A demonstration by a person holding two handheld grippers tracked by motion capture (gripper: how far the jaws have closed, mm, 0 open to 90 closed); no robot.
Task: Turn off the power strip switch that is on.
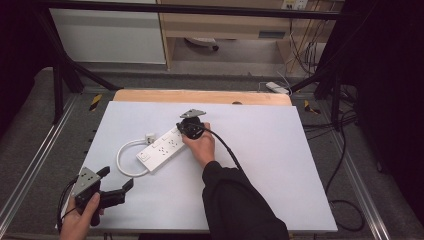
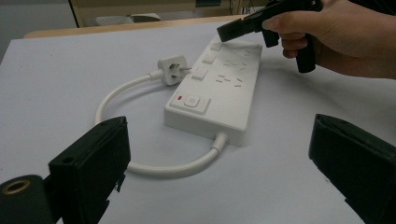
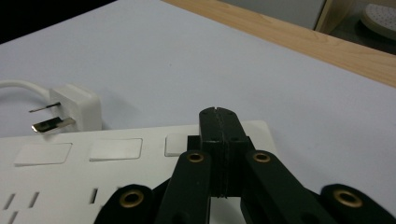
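Power strip [image 3: 70, 182] directly beneath closed right claw [image 3: 218, 122], far end.

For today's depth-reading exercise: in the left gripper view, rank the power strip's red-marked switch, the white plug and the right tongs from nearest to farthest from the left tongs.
1. Red-marked switch, on the power strip's near end.
2. White plug, farther back on the left.
3. Right tongs, shut, at the strip's far end.

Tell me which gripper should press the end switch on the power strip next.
Right. The right gripper, jaws shut, hovers at the far end of the power strip, by its switches. The left gripper sits open near the table's front edge.
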